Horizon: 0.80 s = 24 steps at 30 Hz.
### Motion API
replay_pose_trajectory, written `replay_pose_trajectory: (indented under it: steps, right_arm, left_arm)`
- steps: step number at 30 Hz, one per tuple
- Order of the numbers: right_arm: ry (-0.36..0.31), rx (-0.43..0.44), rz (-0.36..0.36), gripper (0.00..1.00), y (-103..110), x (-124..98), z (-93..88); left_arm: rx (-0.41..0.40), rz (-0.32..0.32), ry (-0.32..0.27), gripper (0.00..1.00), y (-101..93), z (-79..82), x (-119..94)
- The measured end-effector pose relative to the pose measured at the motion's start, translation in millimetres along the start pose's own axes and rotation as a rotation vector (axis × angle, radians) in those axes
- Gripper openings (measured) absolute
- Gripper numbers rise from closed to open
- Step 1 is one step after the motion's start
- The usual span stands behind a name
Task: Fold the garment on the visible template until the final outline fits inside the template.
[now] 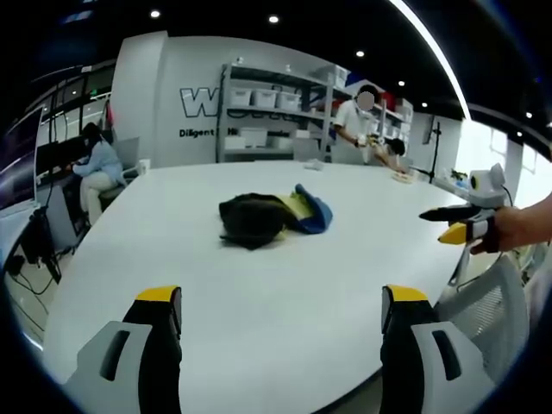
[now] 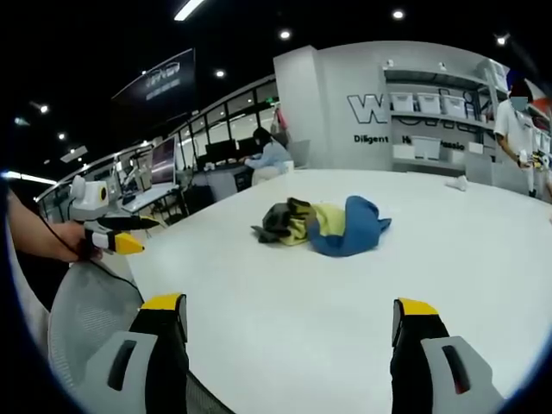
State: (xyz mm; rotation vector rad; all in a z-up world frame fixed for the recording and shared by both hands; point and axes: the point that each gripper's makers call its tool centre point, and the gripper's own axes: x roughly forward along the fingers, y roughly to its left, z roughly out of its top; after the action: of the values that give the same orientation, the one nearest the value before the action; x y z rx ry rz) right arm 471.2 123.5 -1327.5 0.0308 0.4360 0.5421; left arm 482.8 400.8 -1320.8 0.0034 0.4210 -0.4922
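Since the crumpled garment [image 1: 274,217] is judged soft and limp, its twelve-o'clock blue edge is best pinched; left gripper [image 1: 280,302] and right gripper [image 2: 291,310] are spread.

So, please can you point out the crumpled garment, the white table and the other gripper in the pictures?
garment [image 2: 332,226]: right gripper view, on its blue part.
white table [image 1: 259,293]: left gripper view, bare top.
right gripper [image 1: 455,222]: left gripper view, between its fingertips.
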Motion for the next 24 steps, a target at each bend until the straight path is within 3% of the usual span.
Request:
replay_pose_trajectory:
  steps: [24]
  right_arm:
    - [0.017,0.008,-0.001,0.96,-5.3,-0.4,-5.9]
  left_arm:
    - [0.008,0.004,0.020,0.97,-0.9,-3.8,2.6]
